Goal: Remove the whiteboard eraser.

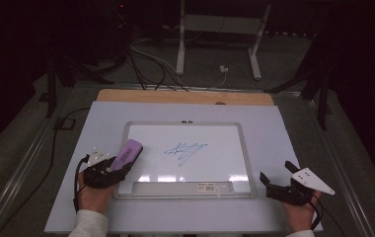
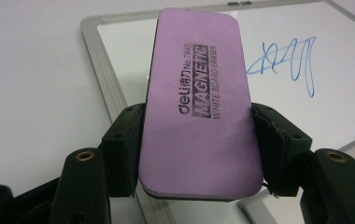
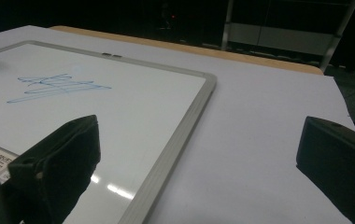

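The left claw [image 1: 121, 165] gripped the purple eraser [image 2: 199, 107] over the whiteboard's [image 1: 225, 148] left edge, near the blue scribble [image 1: 185, 150], while the right claw [image 1: 276, 183] hung released beside the board on the counter [image 1: 101, 128]

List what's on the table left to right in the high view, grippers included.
left gripper → purple eraser held in it → blue scribble on the whiteboard → right gripper, jaws open and nothing between them.
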The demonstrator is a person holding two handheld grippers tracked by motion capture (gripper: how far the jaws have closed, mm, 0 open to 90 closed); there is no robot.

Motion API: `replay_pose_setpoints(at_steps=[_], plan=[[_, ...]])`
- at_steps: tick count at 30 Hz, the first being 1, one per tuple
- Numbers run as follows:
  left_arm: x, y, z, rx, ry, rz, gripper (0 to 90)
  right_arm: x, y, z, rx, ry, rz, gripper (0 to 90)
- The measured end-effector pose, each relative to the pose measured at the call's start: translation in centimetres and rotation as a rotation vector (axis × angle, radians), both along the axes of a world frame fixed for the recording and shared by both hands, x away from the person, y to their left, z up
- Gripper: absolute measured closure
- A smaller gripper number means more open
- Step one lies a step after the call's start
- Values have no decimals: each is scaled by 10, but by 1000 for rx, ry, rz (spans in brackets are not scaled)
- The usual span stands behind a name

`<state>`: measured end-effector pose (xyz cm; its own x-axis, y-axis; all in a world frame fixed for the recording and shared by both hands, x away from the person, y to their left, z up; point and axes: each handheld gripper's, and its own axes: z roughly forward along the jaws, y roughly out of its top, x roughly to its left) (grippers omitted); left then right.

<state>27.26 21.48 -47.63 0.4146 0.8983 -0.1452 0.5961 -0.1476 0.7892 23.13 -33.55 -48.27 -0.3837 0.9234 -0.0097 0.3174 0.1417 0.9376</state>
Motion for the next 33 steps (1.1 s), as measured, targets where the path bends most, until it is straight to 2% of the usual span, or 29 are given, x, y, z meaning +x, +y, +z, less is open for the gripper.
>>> replay_pose_setpoints(at_steps=[15, 24, 33], plan=[[23, -30, 12, 19, -65, -34, 412, 0, -1, 0, -3, -5, 0, 0], [35, -41, 11, 12, -75, -47, 411, 0, 0, 1, 0, -6, 4, 0], [48, -57, 0, 14, -67, -64, 411, -1, 1, 1, -2, -9, 5, 0]])
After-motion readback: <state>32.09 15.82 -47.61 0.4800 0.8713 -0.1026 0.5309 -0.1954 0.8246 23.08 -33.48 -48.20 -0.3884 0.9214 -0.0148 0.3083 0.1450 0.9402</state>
